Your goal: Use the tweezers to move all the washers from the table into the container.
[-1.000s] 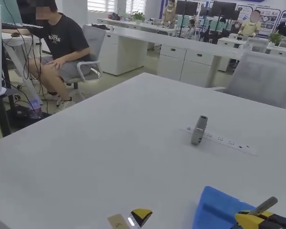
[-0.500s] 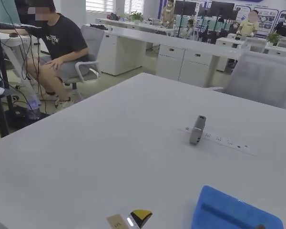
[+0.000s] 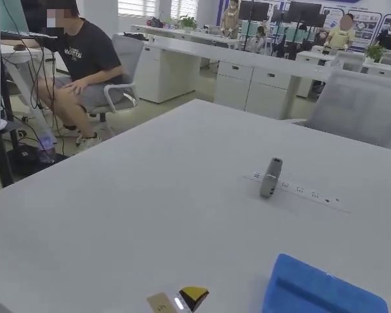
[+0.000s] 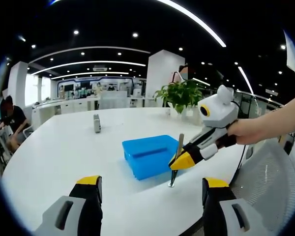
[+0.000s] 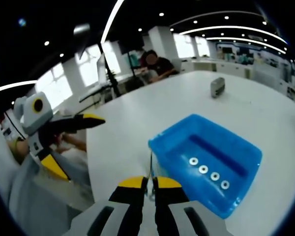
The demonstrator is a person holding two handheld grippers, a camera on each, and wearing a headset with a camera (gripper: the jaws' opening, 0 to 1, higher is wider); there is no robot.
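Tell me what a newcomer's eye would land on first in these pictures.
The bright blue container on the white table stands out, with four washers lined up inside it. Next comes the right tool, shut on near-upright tweezers whose tips point down at the table beside the container, while the left tool hangs open.

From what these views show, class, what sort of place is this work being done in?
Most likely an open-plan office or lab: rows of white desks with drawer units beneath, a grey office chair, and a person seated at another desk nearby.
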